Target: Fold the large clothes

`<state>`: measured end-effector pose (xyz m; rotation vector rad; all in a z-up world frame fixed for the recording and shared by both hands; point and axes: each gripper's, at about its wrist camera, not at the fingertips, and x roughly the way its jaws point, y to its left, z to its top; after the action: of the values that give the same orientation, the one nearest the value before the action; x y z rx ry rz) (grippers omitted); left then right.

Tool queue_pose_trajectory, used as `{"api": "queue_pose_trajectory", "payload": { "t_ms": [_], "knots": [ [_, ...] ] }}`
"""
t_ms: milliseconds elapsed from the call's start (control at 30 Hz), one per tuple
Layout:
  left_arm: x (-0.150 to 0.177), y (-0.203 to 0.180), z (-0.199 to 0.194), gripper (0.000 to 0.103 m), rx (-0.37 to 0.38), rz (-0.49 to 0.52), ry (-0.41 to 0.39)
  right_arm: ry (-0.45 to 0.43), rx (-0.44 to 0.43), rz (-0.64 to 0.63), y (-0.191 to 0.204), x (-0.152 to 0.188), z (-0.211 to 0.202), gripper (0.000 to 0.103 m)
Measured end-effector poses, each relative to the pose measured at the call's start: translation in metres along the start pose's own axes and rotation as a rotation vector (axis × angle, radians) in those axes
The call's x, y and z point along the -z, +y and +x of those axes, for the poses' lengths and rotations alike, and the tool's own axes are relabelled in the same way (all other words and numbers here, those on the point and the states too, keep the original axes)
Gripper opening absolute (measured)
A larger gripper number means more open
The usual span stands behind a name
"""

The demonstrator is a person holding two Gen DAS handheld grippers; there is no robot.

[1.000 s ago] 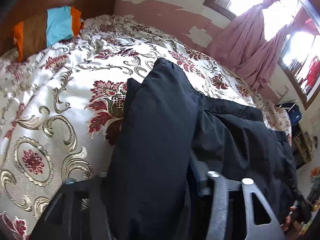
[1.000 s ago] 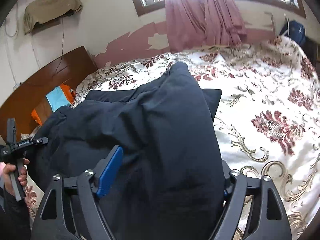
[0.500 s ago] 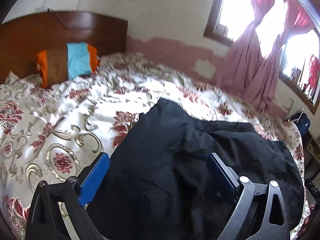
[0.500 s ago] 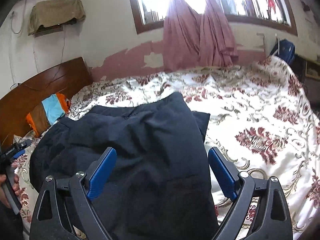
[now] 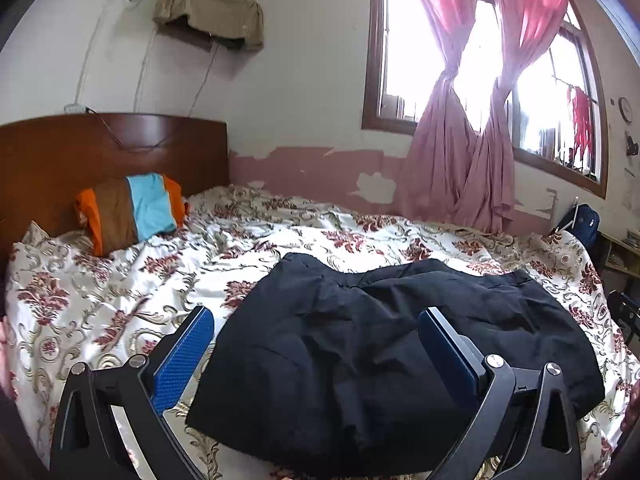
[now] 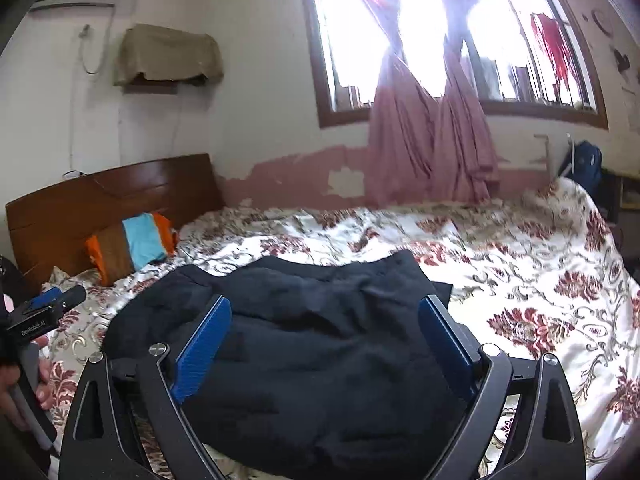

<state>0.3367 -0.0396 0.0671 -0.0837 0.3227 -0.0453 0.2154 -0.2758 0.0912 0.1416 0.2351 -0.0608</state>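
Observation:
A dark navy garment (image 5: 360,344) lies folded in a loose heap on the floral bedspread (image 5: 120,300). My left gripper (image 5: 316,314) hovers above and short of its near left part, jaws opening wide, blue pads (image 5: 184,356) clear of the cloth. My right gripper (image 6: 325,300) hangs over the garment (image 6: 320,360) near its right end, jaws wide apart with nothing pressed between them. In the right wrist view the left gripper (image 6: 44,308) shows at the far left, held in a hand (image 6: 24,392).
A wooden headboard (image 5: 100,148) and an orange, brown and blue pillow (image 5: 128,212) stand at the bed's left end. Pink curtains (image 5: 468,160) hang by the window behind. A blue backpack (image 5: 580,220) sits past the bed's right end.
Both grippers let go of the dark garment, opened wide, and drew back and upward. The garment now lies on the bed, farther from both cameras.

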Motion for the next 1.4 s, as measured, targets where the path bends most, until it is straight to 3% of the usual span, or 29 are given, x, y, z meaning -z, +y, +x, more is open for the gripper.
{"api": "queue_pose_trajectory", "payload": {
  "t_ms": [367, 833, 1167, 1400],
  "knots": [
    [-0.004, -0.003, -0.072, 0.103, 0.031, -0.023, -0.062, -0.057, -0.051, -0.036, 0.041, -0.001, -0.058, 0.093],
    [-0.015, 0.003, -0.152, 0.103, 0.002, -0.011, -0.160, -0.106, -0.098, -0.057, 0.074, -0.005, -0.129, 0.095],
    [-0.004, 0.000, -0.182, 0.103, -0.014, 0.007, -0.157, -0.117, -0.106, -0.027, 0.075, 0.012, -0.163, 0.095],
    [0.020, 0.001, -0.197, 0.103, -0.023, 0.014, -0.116, -0.088, -0.113, -0.040, 0.079, 0.028, -0.177, 0.096]
  ]
}}
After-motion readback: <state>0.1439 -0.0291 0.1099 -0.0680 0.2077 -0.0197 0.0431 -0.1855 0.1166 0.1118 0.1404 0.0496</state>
